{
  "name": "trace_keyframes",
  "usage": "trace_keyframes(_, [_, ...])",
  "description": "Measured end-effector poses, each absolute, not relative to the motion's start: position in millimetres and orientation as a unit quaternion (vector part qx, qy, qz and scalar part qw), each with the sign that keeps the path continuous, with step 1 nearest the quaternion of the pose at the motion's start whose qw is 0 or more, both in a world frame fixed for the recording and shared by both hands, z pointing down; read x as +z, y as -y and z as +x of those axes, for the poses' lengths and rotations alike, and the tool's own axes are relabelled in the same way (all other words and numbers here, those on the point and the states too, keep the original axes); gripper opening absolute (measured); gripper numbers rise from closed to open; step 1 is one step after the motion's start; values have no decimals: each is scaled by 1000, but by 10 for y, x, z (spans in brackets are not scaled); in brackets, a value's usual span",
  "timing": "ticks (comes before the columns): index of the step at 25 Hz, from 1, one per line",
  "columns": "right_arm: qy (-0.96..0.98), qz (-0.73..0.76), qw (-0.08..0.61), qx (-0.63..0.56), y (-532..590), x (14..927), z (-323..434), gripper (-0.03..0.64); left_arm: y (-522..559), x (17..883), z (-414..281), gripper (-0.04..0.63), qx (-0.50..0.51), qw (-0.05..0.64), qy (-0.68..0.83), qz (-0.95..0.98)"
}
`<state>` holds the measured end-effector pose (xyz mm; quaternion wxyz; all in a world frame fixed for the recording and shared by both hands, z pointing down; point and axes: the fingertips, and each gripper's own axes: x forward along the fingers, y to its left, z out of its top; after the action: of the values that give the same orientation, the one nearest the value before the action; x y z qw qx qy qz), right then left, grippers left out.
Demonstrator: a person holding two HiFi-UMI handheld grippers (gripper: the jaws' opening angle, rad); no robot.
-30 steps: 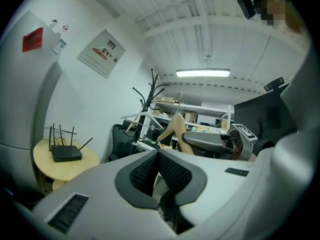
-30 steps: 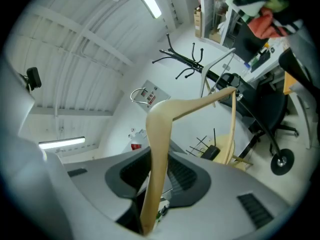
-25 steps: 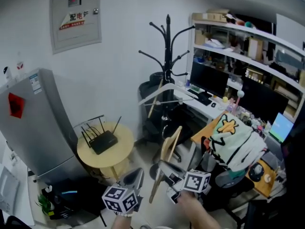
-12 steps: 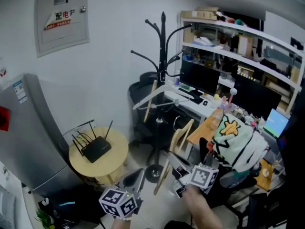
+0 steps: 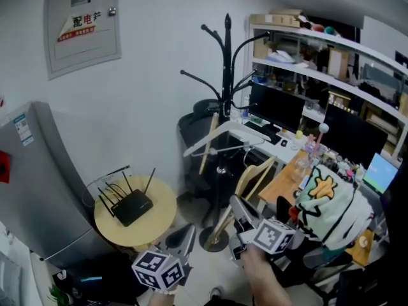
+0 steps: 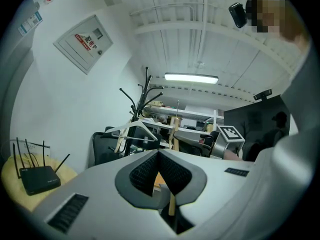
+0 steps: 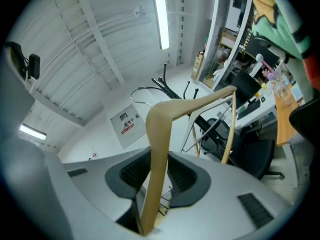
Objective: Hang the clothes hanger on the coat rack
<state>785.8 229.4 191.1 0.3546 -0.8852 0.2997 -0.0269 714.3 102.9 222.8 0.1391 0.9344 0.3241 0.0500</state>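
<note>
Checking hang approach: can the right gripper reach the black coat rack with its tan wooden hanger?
Probably yes: right gripper holds the tan wooden hanger, nothing seems to stand between it and the black coat rack, upper hooks bare. White hanger lower down may crowd it.

You have a black router [image 5: 131, 207] lying on a round yellow table [image 5: 164, 196] at eight o'clock in the head view, with a grey cabinet [image 5: 38, 171] just beside it at nine. A wall panel [image 5: 83, 24] hangs at eleven. Shelves [image 5: 319, 75] and a dark monitor [image 5: 275, 107] sit at two, and a white-and-green garment [image 5: 331, 203] at four.
</note>
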Motion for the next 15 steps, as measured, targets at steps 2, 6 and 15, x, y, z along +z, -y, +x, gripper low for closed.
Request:
trace_keyframes(2, [-300,-885,356,-13,-2261,1847,8024,120,-992,2210,7278,-2,51,131,-319,937])
trace_keyframes(6, [-307,-890,336,3,-2230,1700,8337,120,-975,2155,7582,-2,46,121,-314,941])
trace_keyframes(15, [-274,-898,343,26,-2529,1619,8984,120,-1136,2019,8184,-2,32,133,-327,935])
